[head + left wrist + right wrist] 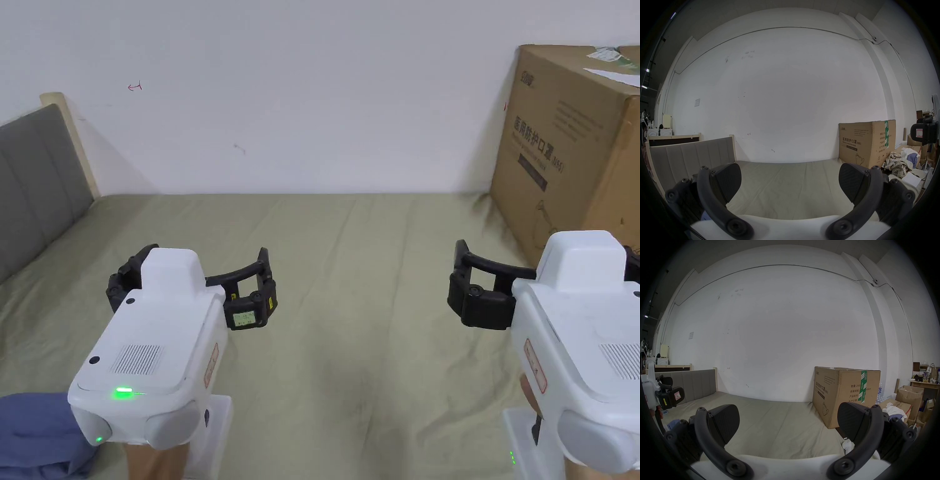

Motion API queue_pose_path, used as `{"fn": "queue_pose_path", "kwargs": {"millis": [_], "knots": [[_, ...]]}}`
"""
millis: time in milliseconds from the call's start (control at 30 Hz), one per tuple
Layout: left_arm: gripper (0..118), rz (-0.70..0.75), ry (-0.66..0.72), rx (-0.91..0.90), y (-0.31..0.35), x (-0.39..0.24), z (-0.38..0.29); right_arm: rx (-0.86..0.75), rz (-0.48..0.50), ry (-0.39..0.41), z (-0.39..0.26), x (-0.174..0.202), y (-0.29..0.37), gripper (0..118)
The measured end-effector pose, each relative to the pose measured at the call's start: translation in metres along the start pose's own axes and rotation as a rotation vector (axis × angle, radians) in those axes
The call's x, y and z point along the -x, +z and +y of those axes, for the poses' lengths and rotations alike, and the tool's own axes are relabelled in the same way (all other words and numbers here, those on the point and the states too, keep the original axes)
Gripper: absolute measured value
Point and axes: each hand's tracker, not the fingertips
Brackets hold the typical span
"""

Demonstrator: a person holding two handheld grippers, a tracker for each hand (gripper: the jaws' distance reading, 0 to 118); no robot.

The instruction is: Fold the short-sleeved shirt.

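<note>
A blue garment (pixel 31 431) lies bunched at the bed's near left corner, beside and below my left gripper (pixel 194 275). In the right gripper view a bit of that blue cloth (pixel 673 422) peeks out at the lower left. Both grippers hover over the olive bed sheet (pixel 350 300), side by side and well apart. In its own view, my left gripper (pixel 790 180) is open, with bare sheet between its jaws. My right gripper (pixel 550 269) is open too, and its own view shows this gripper (pixel 788 418) holding nothing. Neither touches the garment.
A large cardboard box (pixel 575 144) stands on the bed's far right corner against the white wall. A grey padded headboard (pixel 37 187) bounds the left side. Beyond the box, a heap of clothes (pixel 898 164) and more boxes (pixel 909 395) sit off the bed.
</note>
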Motion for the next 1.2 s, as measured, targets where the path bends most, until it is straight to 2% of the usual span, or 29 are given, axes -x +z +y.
{"fn": "queue_pose_path", "kwargs": {"millis": [1200], "knots": [[118, 0.000, -0.021, 0.003, 0.0021, 0.0002, -0.0020, 0.018, 0.016, 0.000, 0.0018, 0.0013, -0.0006, 118]]}}
